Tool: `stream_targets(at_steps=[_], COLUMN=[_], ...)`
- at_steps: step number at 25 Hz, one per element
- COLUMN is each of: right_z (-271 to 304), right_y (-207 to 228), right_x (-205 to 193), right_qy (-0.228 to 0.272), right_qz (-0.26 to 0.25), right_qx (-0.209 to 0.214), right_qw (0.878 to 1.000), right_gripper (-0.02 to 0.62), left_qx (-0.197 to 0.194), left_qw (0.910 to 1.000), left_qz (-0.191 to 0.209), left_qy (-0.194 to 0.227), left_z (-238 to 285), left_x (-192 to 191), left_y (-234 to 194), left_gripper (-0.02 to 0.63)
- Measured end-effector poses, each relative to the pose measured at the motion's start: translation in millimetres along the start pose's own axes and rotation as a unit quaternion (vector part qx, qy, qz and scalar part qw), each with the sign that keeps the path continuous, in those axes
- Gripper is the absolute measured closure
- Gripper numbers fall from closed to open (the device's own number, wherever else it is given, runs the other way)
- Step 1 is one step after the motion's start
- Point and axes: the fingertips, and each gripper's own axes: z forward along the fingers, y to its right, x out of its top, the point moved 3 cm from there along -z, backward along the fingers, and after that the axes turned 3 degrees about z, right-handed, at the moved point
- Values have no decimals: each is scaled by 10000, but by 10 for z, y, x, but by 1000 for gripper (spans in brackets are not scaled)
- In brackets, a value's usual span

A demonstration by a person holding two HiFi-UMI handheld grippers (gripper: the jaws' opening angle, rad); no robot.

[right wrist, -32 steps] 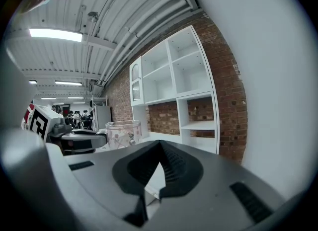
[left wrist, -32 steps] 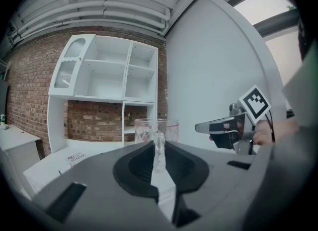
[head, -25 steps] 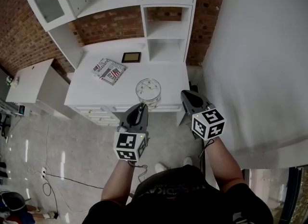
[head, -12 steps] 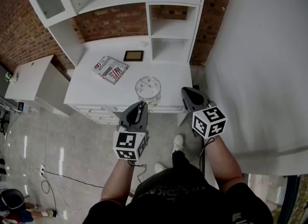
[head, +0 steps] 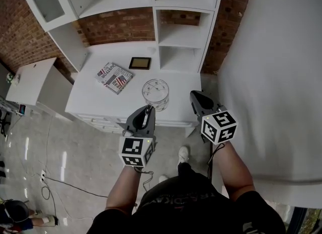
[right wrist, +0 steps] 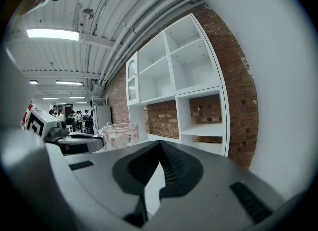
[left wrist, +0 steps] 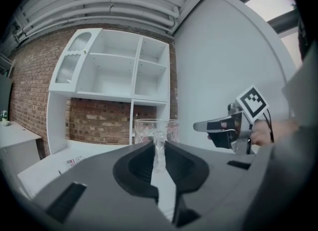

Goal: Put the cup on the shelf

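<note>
A clear glass cup (head: 155, 93) with a faint pattern hangs in the air over the front edge of the white counter (head: 95, 99). My left gripper (head: 149, 108) is shut on its near side. In the left gripper view a strip of the glass stands pinched between the jaws, with the cup (left wrist: 155, 128) just beyond. My right gripper (head: 194, 97) is held to the right of the cup, apart from it, its jaws shut on nothing. The cup (right wrist: 119, 134) also shows at the left of the right gripper view. The white shelf unit (head: 182, 35) rises at the back of the counter with bare compartments.
A magazine (head: 114, 76) and a small dark frame (head: 139, 63) lie on the counter. A cabinet with a glass door (head: 48, 1) is up at the left, and a low white side table (head: 30, 79) stands left of the counter. A big white wall (head: 274, 77) fills the right.
The person has stepped forward, so the counter and shelf unit lie nearer. Both grippers keep their pose and the left one still holds the cup.
</note>
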Motion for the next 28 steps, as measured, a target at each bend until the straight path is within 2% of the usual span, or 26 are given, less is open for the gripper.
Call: stream_targets(at_steps=[18,28], right_z=[749,1092], right_y=[1056,1534], right_x=[247,390], right_qy=[58,51], right_qz=[89,61], right_qx=[122,320], right_qw=[9999,9995], right_gripper=[595,595], left_qx=[67,253], left_qw=[9999,9995], left_qz=[143,180], left_qy=[-14,3], left_z=[1292,1937], left_x=[183,310], left_y=[-114,-147], left_gripper=[571,572])
